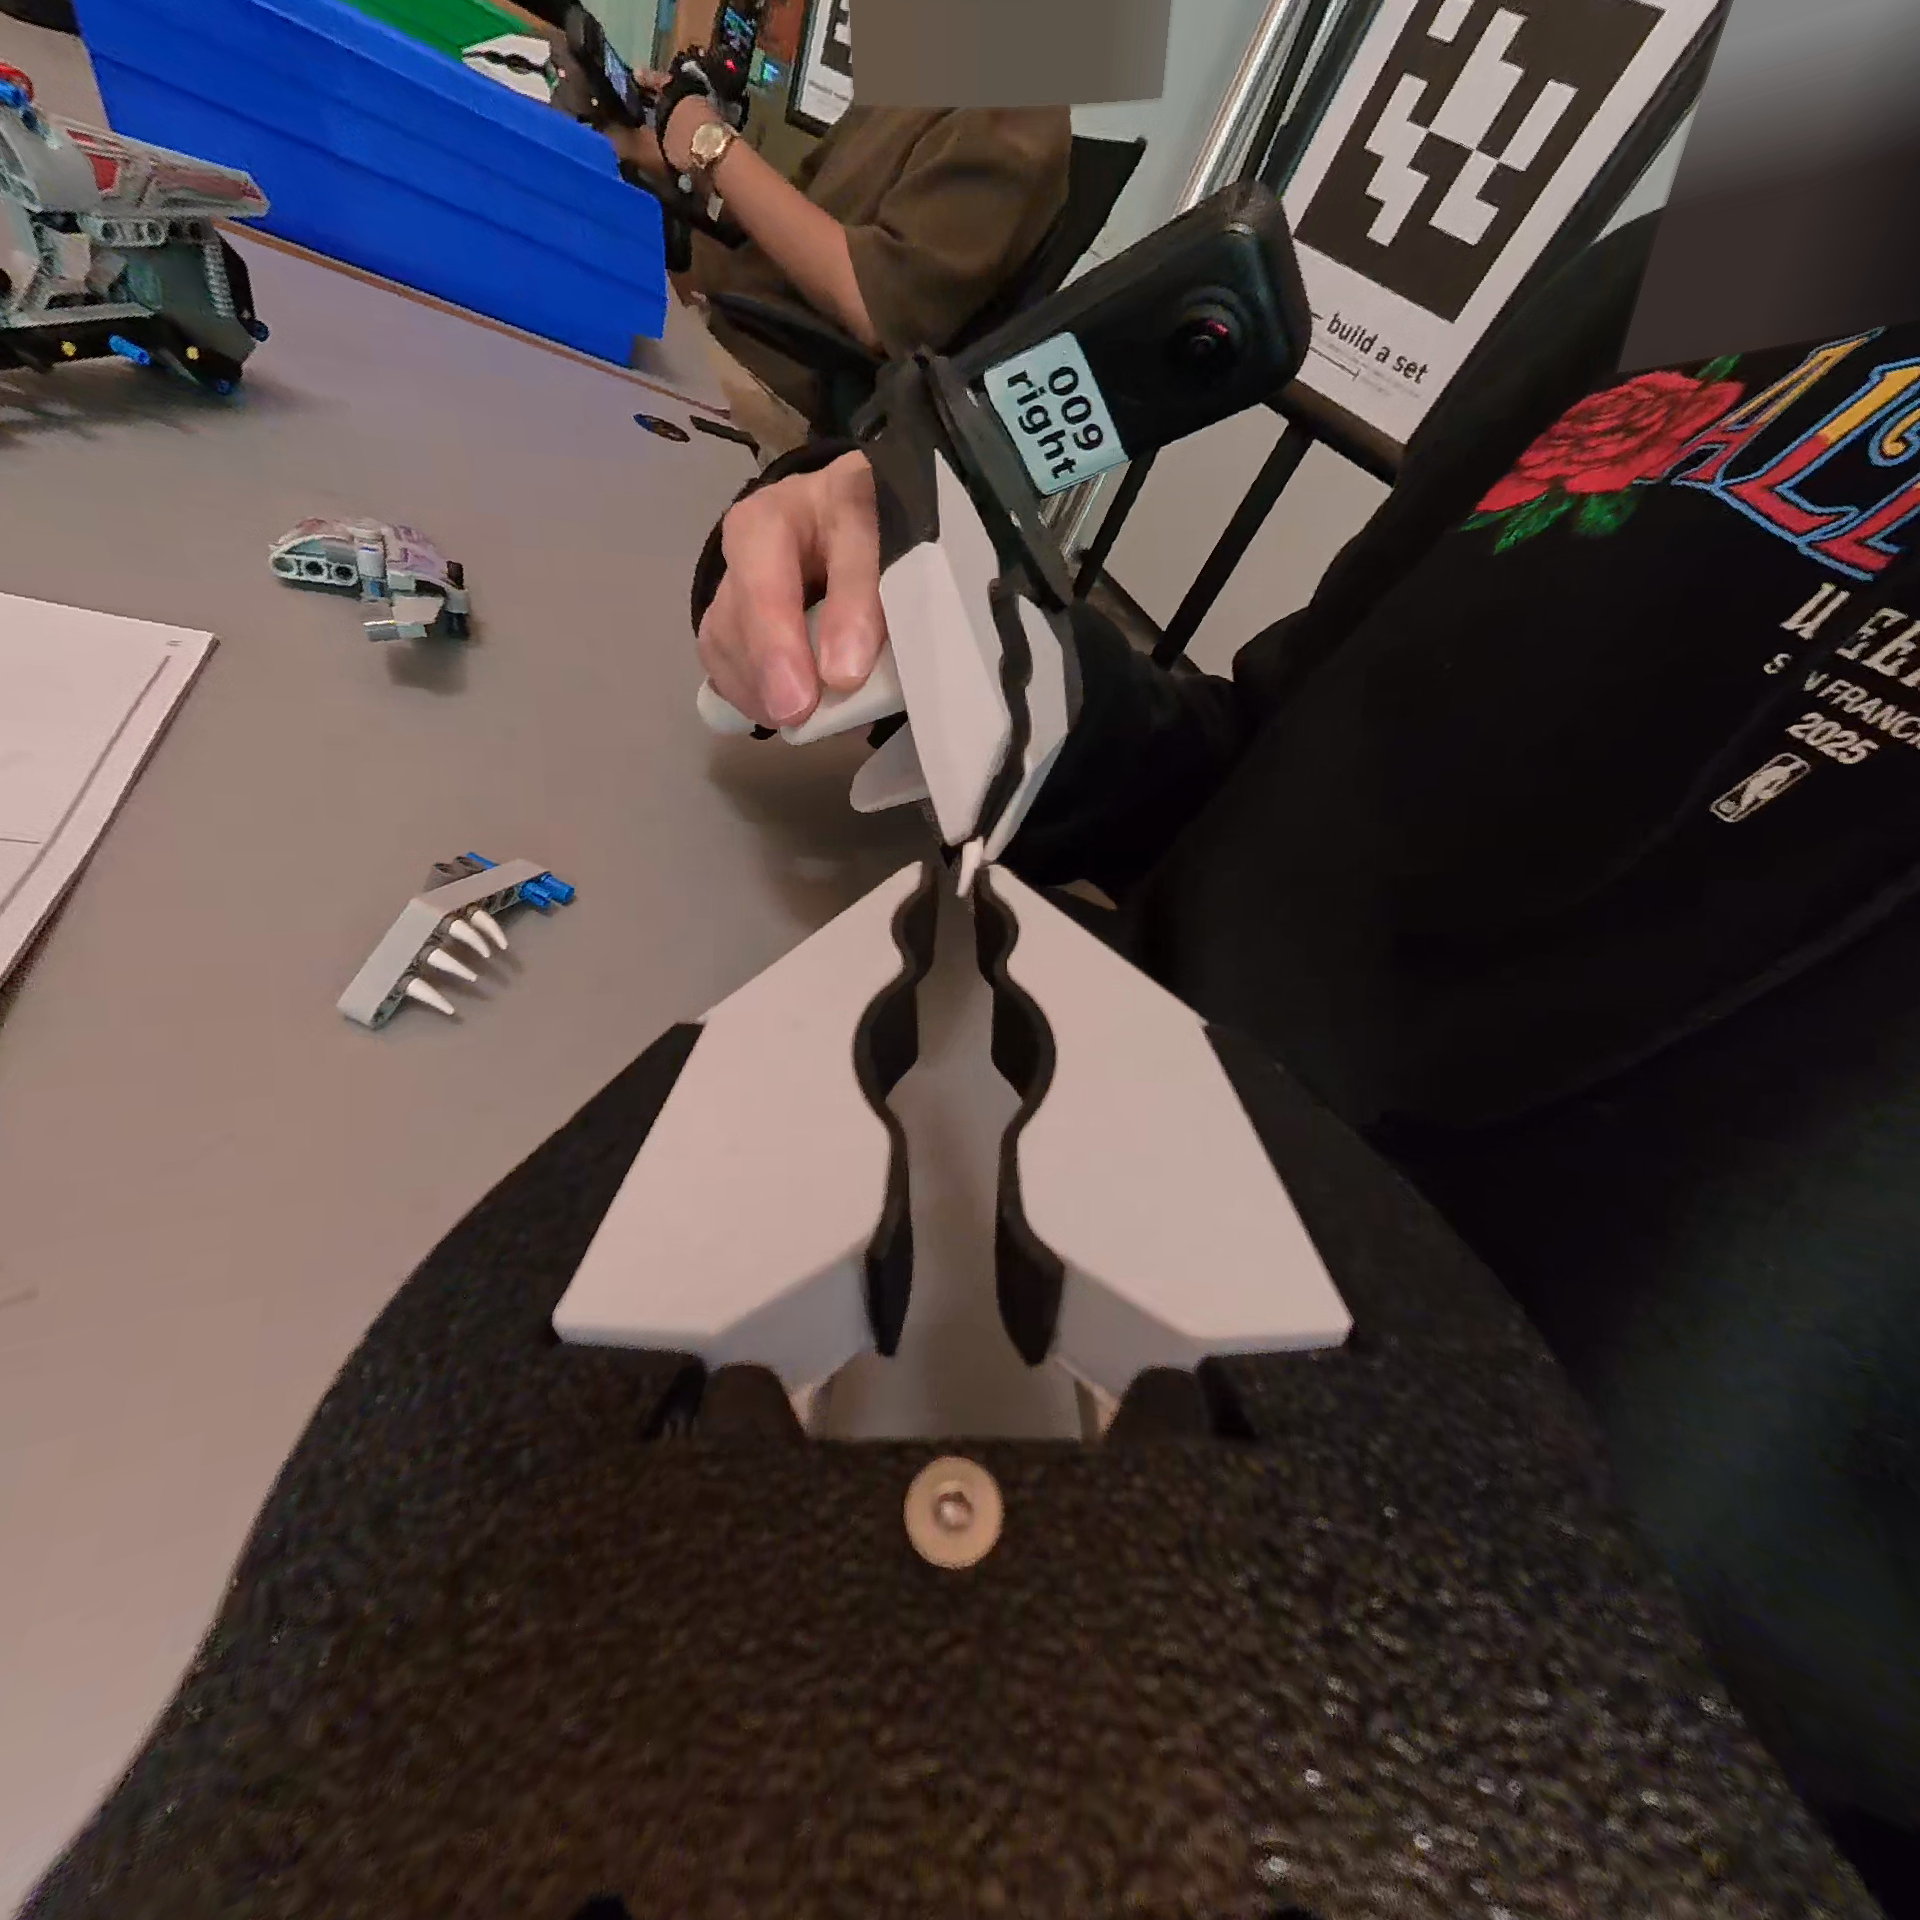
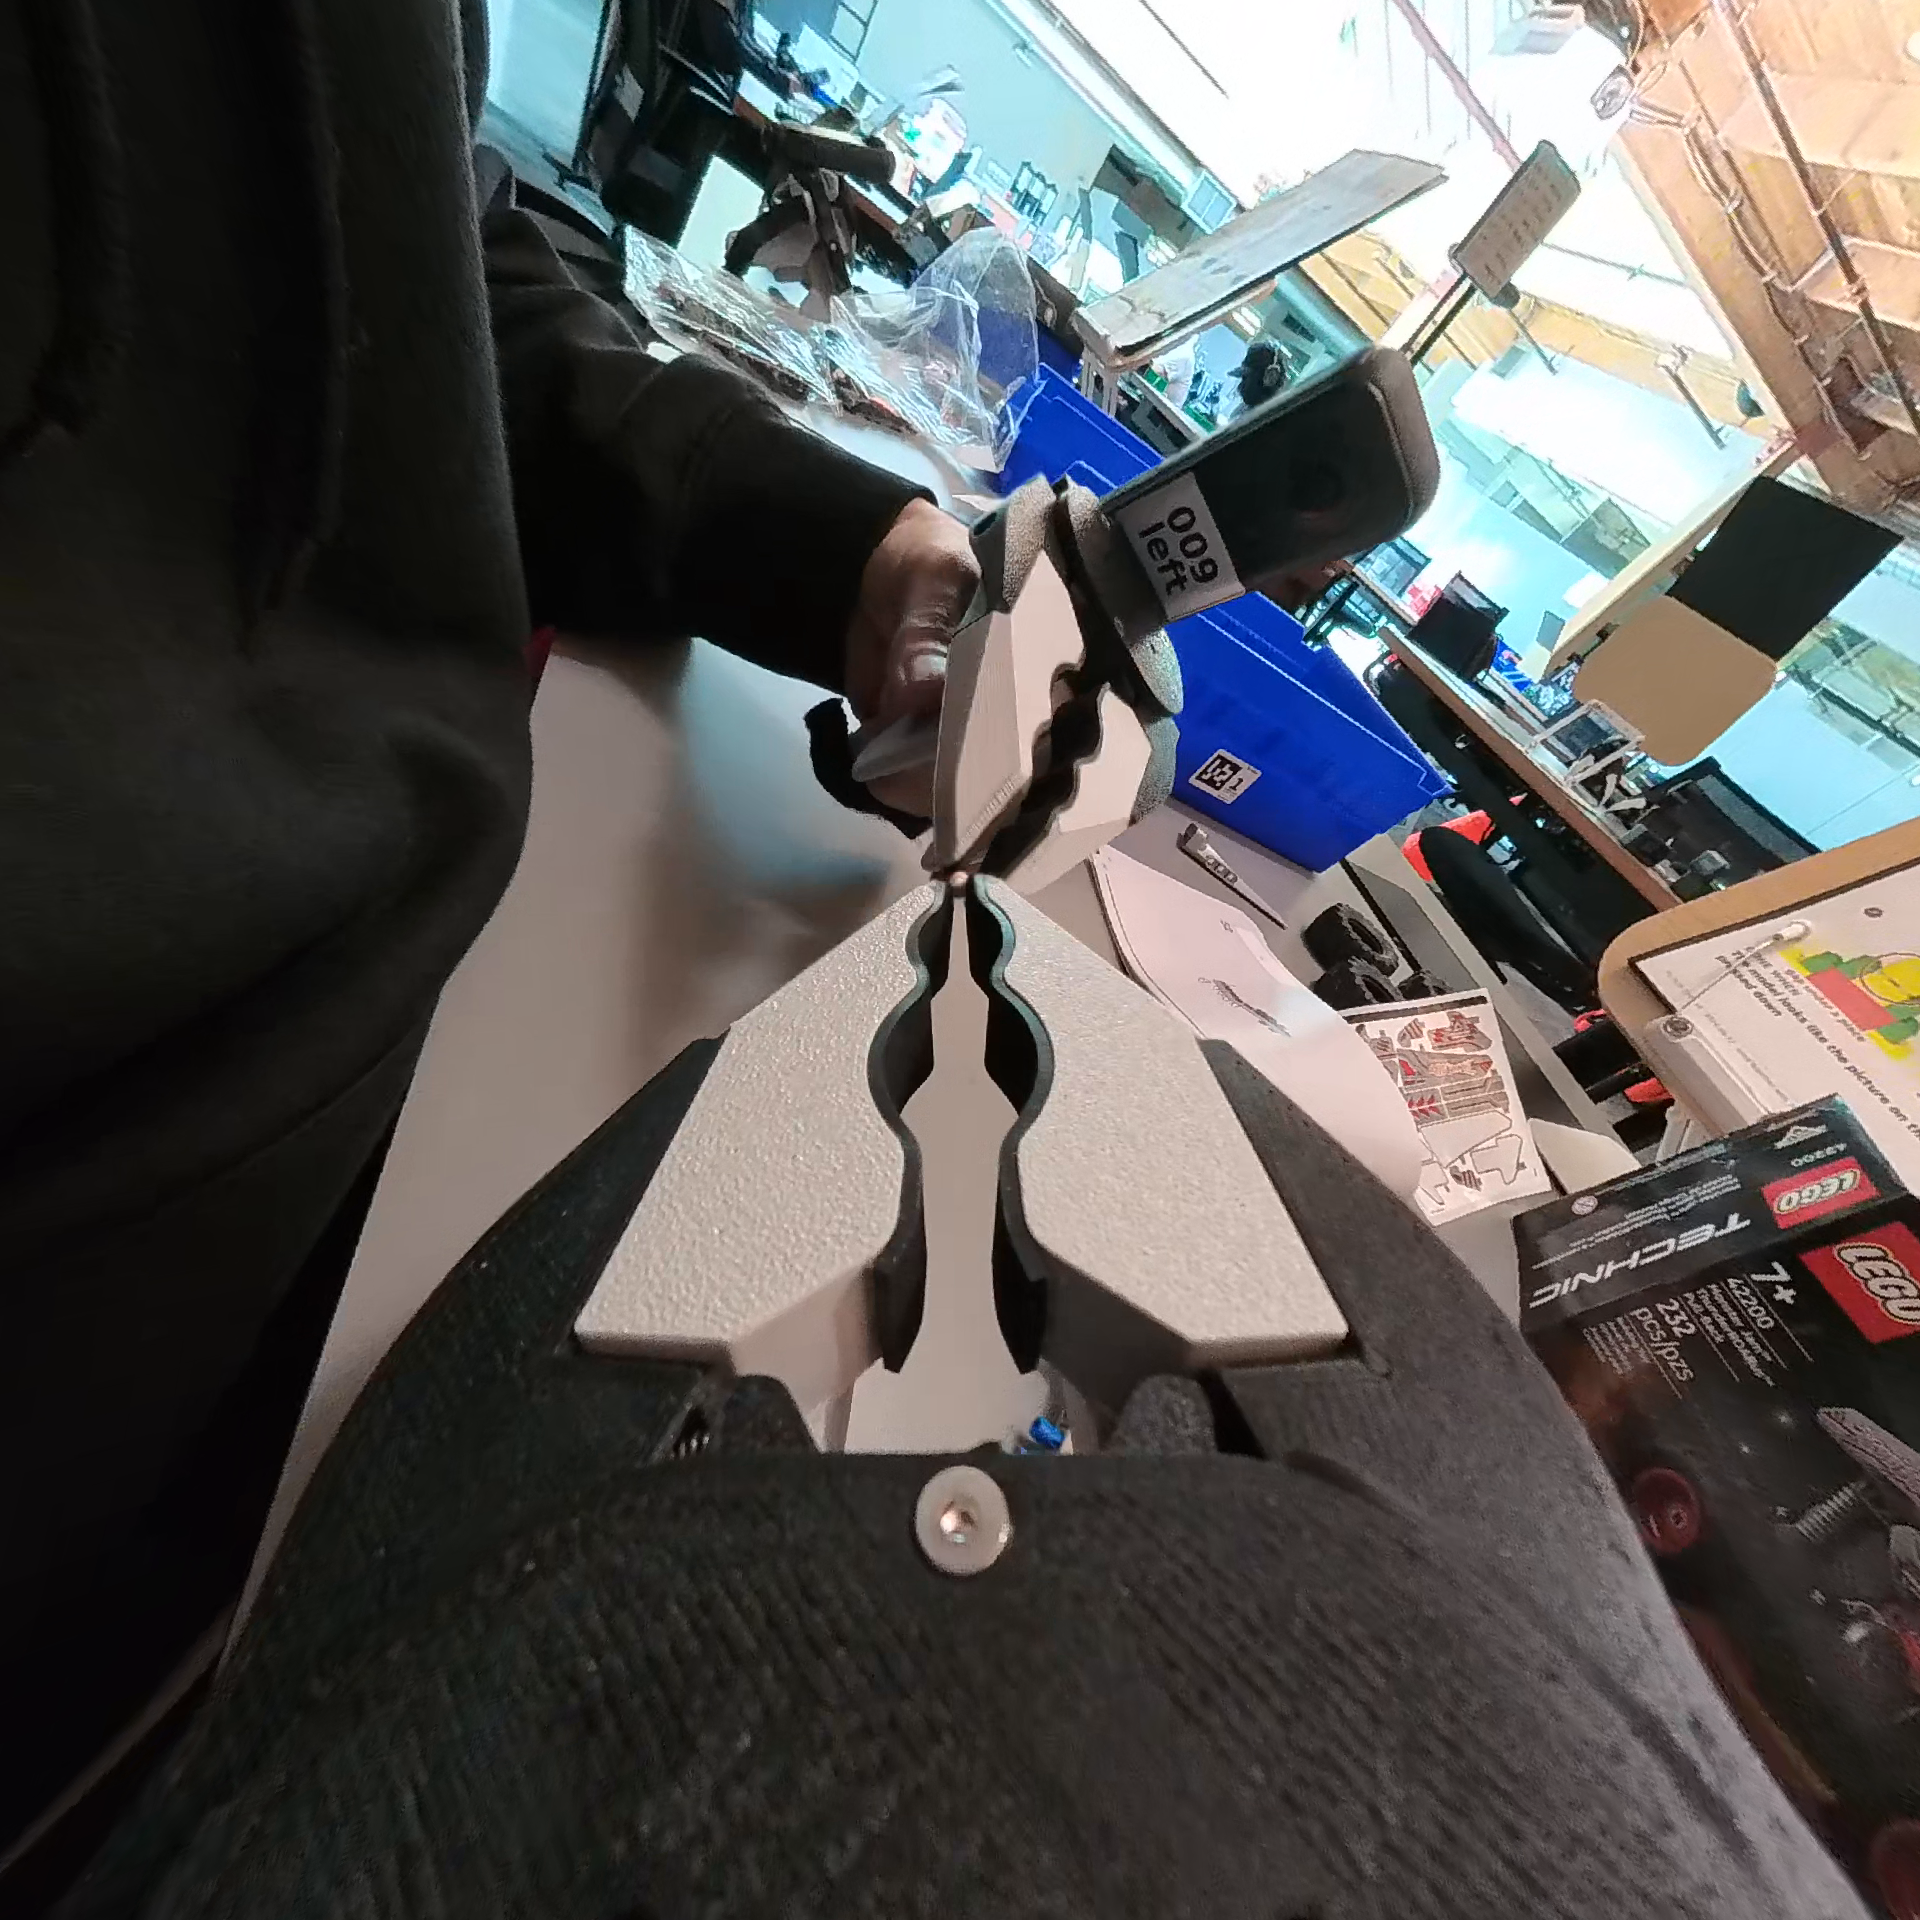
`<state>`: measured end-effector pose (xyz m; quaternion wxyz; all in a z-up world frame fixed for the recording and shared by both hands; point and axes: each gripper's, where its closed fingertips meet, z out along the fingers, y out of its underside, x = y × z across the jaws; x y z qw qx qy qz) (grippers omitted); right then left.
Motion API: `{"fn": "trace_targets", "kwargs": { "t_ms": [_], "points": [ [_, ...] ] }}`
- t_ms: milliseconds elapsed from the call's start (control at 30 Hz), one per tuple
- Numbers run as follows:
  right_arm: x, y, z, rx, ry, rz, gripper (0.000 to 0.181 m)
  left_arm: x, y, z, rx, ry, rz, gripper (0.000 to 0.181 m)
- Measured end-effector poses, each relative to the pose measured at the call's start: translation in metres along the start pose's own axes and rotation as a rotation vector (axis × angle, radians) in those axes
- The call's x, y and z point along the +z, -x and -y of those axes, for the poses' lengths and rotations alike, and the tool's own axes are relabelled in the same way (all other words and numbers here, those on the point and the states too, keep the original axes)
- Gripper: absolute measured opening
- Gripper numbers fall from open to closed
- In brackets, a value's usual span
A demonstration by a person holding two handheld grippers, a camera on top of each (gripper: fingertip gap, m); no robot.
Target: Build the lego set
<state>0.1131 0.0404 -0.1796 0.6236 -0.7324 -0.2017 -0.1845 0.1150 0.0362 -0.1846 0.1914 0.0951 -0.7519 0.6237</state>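
Observation:
My left gripper (image 1: 958,881) and my right gripper (image 2: 958,891) meet tip to tip above the grey table's (image 1: 260,1195) near edge. A small white tooth piece (image 1: 968,868) sits between both pairs of tips. It sticks out of the right gripper (image 1: 977,844), whose jaws are closed on it, and it lies in the narrow gap of the left tips. In the right wrist view only its small round end (image 2: 958,880) shows, with the left gripper (image 2: 940,864) closed just above it. A grey jaw piece with several white teeth (image 1: 436,951) lies on the table to the left.
A small grey sub-assembly (image 1: 374,571), a large grey model (image 1: 114,270), a blue bin (image 1: 395,156) and a booklet (image 1: 73,748) are on the table. Another person (image 1: 914,197) sits behind. To the right are a set box (image 2: 1745,1330), a sticker sheet (image 2: 1444,1101) and black tyres (image 2: 1361,945). My two grippers' fingertips are within a few centimetres of each other. The large grey model (image 1: 114,270) is about 40 cm from both grippers' fingertips.

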Motion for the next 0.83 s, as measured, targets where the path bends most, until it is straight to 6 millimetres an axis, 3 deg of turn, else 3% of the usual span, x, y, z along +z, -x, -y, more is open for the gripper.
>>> {"fn": "trace_targets", "kwargs": {
  "t_ms": [233, 367, 500, 600, 733, 833],
  "points": [
    [0.001, -0.003, -0.005, 0.026, 0.012, -0.015, 0.001, 0.001, 0.003, 0.0, 0.052, 0.008, 0.028, 0.0],
    [0.002, -0.009, -0.02, 0.152, 0.076, -0.036, 0.001, 0.0, 0.018, -0.004, 0.132, 0.046, 0.133, 0.0],
    [-0.009, -0.04, -0.061, 0.336, 0.292, -0.207, 0.027, -0.01, 0.047, 0.0, 0.243, 0.082, 0.378, 0.0],
    [-0.023, -0.059, -0.09, 0.405, 0.466, -0.305, 0.033, -0.023, 0.075, 0.003, 0.325, 0.129, 0.61, 0.0],
    [-0.023, -0.055, -0.122, 0.504, 0.642, -0.217, 0.038, -0.022, 0.094, 0.002, 0.281, 0.116, 0.715, 0.0],
    [-0.018, -0.045, -0.128, 0.603, 0.66, -0.096, 0.034, -0.022, 0.104, -0.008, 0.267, 0.167, 0.765, 0.0]
  ]
}}
